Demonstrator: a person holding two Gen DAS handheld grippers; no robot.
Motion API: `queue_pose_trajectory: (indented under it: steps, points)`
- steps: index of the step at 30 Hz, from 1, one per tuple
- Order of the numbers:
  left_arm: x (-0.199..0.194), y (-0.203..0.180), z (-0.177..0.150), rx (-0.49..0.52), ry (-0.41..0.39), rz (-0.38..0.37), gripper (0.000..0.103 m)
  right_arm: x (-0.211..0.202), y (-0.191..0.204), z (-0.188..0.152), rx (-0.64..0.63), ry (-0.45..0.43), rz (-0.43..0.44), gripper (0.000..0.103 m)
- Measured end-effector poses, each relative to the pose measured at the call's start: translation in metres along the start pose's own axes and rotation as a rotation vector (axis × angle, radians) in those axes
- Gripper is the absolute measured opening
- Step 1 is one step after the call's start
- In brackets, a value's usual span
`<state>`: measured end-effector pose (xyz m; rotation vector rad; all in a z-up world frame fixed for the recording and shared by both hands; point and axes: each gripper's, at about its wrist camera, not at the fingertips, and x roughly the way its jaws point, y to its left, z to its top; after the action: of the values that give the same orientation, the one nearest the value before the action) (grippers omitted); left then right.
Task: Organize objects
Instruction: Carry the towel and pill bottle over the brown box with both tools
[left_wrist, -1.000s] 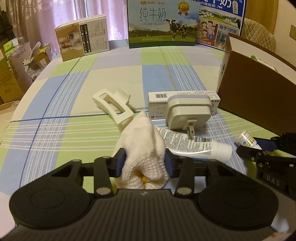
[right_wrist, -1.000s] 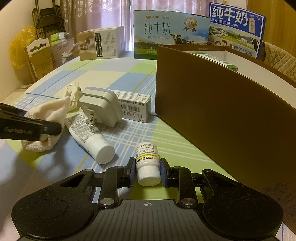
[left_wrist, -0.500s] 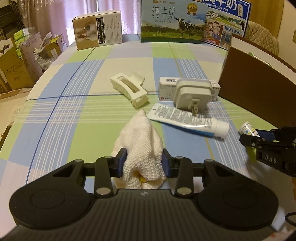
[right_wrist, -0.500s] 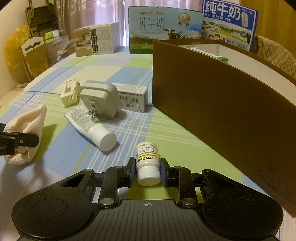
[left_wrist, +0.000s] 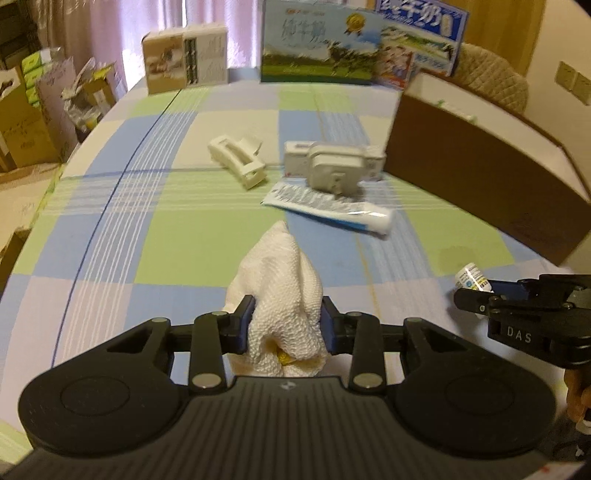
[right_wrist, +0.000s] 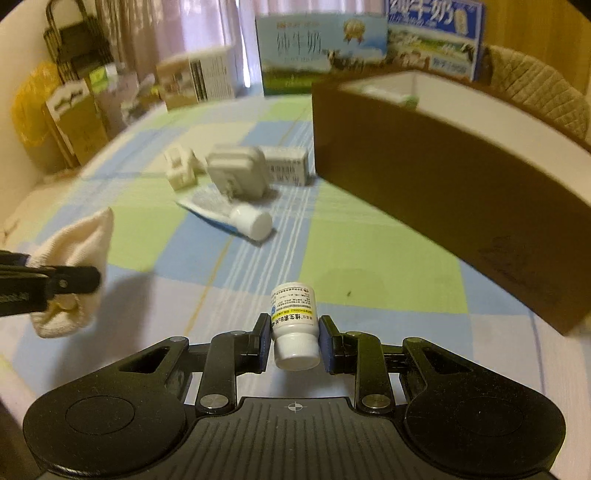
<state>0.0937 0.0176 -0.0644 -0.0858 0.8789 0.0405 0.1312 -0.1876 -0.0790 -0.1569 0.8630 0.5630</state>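
Note:
My left gripper (left_wrist: 285, 325) is shut on a bunched white cloth (left_wrist: 282, 280), held above the checked tablecloth. My right gripper (right_wrist: 293, 338) is shut on a small white pill bottle (right_wrist: 294, 325) with a yellow-striped label, lifted off the table. The left wrist view shows that bottle (left_wrist: 468, 277) at the right edge, in the right gripper's fingers. The cloth (right_wrist: 70, 258) shows at the left of the right wrist view. A brown open box (right_wrist: 443, 177) with white inner walls stands to the right, holding a green-and-white item.
On the table lie a toothpaste tube (left_wrist: 328, 208), a white plug adapter (left_wrist: 334, 170) leaning on a small white carton (left_wrist: 295, 158), and a cream hair claw (left_wrist: 238, 158). Milk cartons (left_wrist: 321, 40) and a tan box (left_wrist: 184, 57) stand along the far edge.
Both grippers have pulled back and risen from the cluster of objects, which now looks farther away. The cloth and the bottle stay gripped.

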Motion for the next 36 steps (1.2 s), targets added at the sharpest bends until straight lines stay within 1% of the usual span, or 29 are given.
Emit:
queue_pose_trajectory:
  steps: [3, 7, 10, 14, 17, 20, 23, 29, 32, 36]
  points:
    - [-0.025, -0.013, 0.001, 0.028, -0.037, -0.017, 0.032, -0.034, -0.001, -0.006, 0.052, -0.045, 0.012, 0.024]
    - [-0.055, -0.029, 0.003, 0.054, -0.09, -0.058, 0.032, -0.064, 0.0, -0.011, 0.073, -0.08, 0.007, 0.024]
    - [-0.071, -0.041, 0.004, 0.076, -0.117, -0.089, 0.032, -0.084, -0.001, -0.011, 0.088, -0.107, -0.005, 0.024]
    - [-0.09, -0.053, 0.007, 0.091, -0.156, -0.123, 0.032, -0.108, -0.005, -0.013, 0.122, -0.143, 0.002, 0.024]
    - [-0.097, -0.064, 0.012, 0.098, -0.167, -0.159, 0.032, -0.123, -0.009, -0.011, 0.132, -0.159, 0.006, 0.024]
    - [-0.1, -0.078, 0.022, 0.131, -0.181, -0.186, 0.032, -0.137, -0.019, -0.007, 0.152, -0.182, 0.001, 0.024]
    - [-0.1, -0.093, 0.034, 0.17, -0.194, -0.215, 0.032, -0.149, -0.033, 0.004, 0.193, -0.202, -0.004, 0.024]
    - [-0.086, -0.122, 0.073, 0.21, -0.195, -0.287, 0.032, -0.165, -0.068, 0.041, 0.234, -0.256, -0.027, 0.024]
    - [-0.073, -0.138, 0.098, 0.236, -0.184, -0.324, 0.032, -0.163, -0.091, 0.063, 0.245, -0.265, -0.046, 0.024]
    - [-0.047, -0.161, 0.136, 0.268, -0.174, -0.333, 0.032, -0.145, -0.126, 0.095, 0.267, -0.243, -0.072, 0.024]
